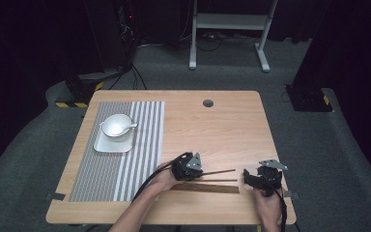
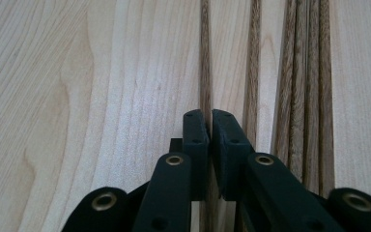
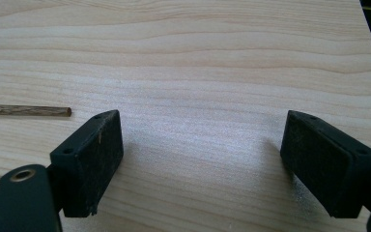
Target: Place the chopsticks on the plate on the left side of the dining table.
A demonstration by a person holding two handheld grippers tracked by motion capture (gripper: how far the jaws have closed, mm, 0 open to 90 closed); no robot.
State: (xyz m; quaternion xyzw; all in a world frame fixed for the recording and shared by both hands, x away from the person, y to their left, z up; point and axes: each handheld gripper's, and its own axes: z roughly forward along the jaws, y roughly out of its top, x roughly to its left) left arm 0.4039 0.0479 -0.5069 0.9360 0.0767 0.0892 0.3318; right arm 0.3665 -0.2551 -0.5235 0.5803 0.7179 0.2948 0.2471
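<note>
**One chopstick pinched, the rest waiting**

The left gripper [image 1: 189,167] has its jaws clenched on a single chopstick [image 2: 205,58], which juts rightward near the front of the worktop [image 1: 222,121]; the other chopsticks [image 1: 207,187] lie bundled just beside it; the right gripper [image 1: 261,178] waits nearby with jaws spread wide, grasping nothing; the thin stick could pivot or slip from so narrow a pinch; whether it is lifted off the wood is hard to tell.

I'm seeing a white bowl [image 1: 115,125] with a spoon [image 1: 127,127] sitting on a square plate [image 1: 113,144], resting on the striped mat [image 1: 140,145] covering the bench's [image 1: 222,121] left side.
</note>
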